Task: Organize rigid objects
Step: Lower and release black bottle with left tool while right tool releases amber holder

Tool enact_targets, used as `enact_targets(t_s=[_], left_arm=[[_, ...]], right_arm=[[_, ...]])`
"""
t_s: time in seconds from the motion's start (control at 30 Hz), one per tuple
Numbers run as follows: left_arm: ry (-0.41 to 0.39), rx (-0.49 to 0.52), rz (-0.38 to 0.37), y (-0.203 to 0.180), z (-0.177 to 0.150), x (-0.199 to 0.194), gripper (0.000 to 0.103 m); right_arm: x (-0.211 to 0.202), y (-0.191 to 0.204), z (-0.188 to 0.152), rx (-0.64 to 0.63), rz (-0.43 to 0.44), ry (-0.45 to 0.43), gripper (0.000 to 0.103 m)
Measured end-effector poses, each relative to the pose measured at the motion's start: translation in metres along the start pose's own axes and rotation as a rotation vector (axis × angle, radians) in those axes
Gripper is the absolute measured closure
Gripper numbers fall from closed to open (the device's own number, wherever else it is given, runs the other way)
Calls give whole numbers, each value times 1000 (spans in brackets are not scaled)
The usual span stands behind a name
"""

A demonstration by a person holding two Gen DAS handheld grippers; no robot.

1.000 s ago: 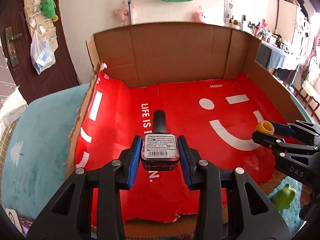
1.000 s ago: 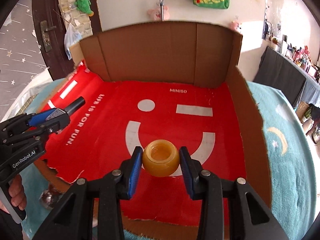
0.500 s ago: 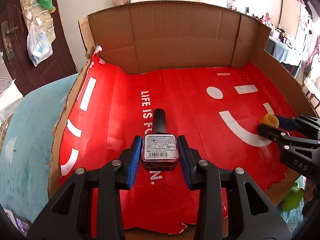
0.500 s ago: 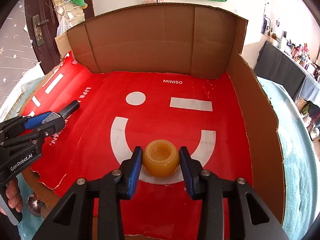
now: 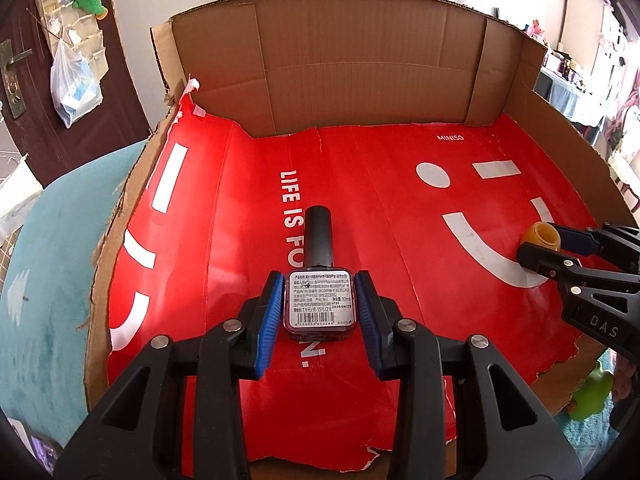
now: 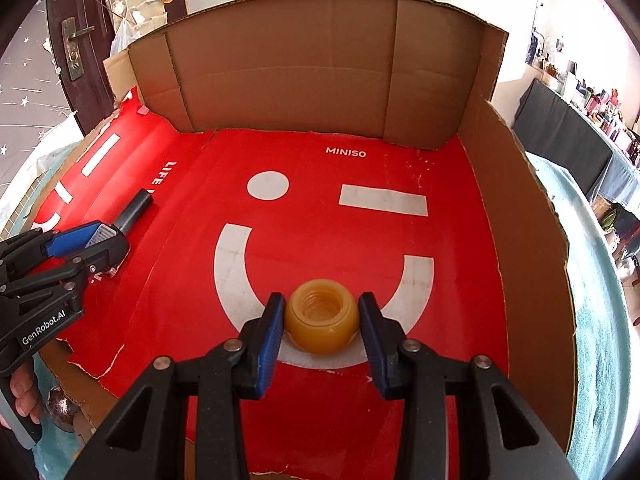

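A cardboard box (image 5: 360, 72) lined with red printed paper fills both views. My left gripper (image 5: 319, 308) is shut on a small nail polish bottle (image 5: 319, 300) with a white label and a black cap (image 5: 319, 236), held low over the red floor on the left. The right wrist view shows that same bottle's cap (image 6: 136, 210) sticking out past the left gripper (image 6: 86, 242). My right gripper (image 6: 322, 320) is shut on a round amber jar (image 6: 322, 318), mouth facing forward, just above the white smile curve. From the left wrist view, the jar (image 5: 540, 236) appears at the right edge.
Cardboard walls (image 6: 300, 80) stand at the back and right of the box; its torn front edge is low. A teal rug (image 5: 52, 280) lies around it. A green toy (image 5: 592, 392) and a metallic ball (image 6: 60, 404) sit outside the front. A hand (image 6: 20, 392) holds the left gripper.
Both grippers have tipped downward a little and sit closer to the red floor inside the box. Each keeps its grip on its object.
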State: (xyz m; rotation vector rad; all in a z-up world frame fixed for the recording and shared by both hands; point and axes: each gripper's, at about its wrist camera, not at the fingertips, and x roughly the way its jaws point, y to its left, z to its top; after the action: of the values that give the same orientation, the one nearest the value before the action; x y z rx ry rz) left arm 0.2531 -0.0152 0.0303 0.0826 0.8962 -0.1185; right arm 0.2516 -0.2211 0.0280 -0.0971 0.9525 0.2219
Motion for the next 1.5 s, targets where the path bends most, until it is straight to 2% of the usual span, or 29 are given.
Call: enact_targets(t_s=[0.83,0.97,1.1,1.2,1.33,1.4,1.5], left_arm=[[3,-5,11,1,1,-1,67],[-10,-10,22,3,2,-6,55],[-24,-7,31,3,3,-11,53],[-32,-13,25,4,3,-16,40],[-52,-11,32,3,3,-25,40],[-55,-10,31,2,3,-28,34],[-73,-13,29,1,4,-38,32]], right_arm=[[1,-4,1,23,17,-3,63],[1,-5,1,26,20,-4,62],[1,-5,2,31,30,-4,55],[0,-6,1,31,30,-6,53],[-6,-6,0,31,33,-19,49],[-11,-5,-1,24,30,-34,47],[-21,-2,-1,16,32,-64,42]])
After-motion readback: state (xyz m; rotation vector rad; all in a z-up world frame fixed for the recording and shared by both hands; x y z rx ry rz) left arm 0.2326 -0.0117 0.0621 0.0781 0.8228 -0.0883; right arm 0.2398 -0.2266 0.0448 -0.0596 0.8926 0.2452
